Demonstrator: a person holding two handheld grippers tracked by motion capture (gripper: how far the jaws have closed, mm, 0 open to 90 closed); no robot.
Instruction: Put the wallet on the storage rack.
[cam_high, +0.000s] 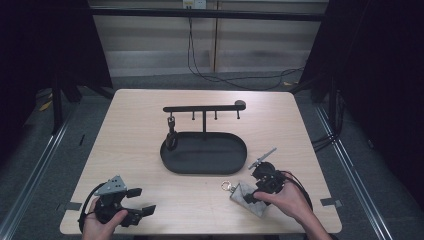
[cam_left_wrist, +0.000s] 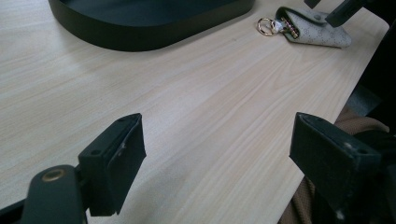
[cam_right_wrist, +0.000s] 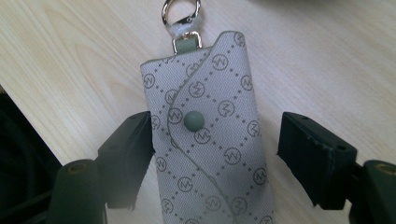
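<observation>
A grey patterned key pouch (cam_right_wrist: 219, 74) with a green snap and a gold clasp ring (cam_right_wrist: 181, 13) lies flat on the wooden table near the front right. My right gripper (cam_right_wrist: 215, 154) is open and straddles it. The left jaw sits at the pouch's edge, and the right jaw stands a little off it. In the high view the pouch (cam_high: 240, 192) lies under the right gripper (cam_high: 255, 194), held by a hand. My left gripper (cam_high: 142, 200) rests at the front left, open and with nothing in it (cam_left_wrist: 217, 149). The pouch (cam_left_wrist: 317, 30) lies far ahead of it.
A black oval tray (cam_high: 205, 170) stands mid-table. From it rises a black hook rack (cam_high: 204, 108). A dark key item (cam_high: 171, 132) hangs from its left hook. Bare wood lies between the two grippers. The table's front edge is close behind both hands.
</observation>
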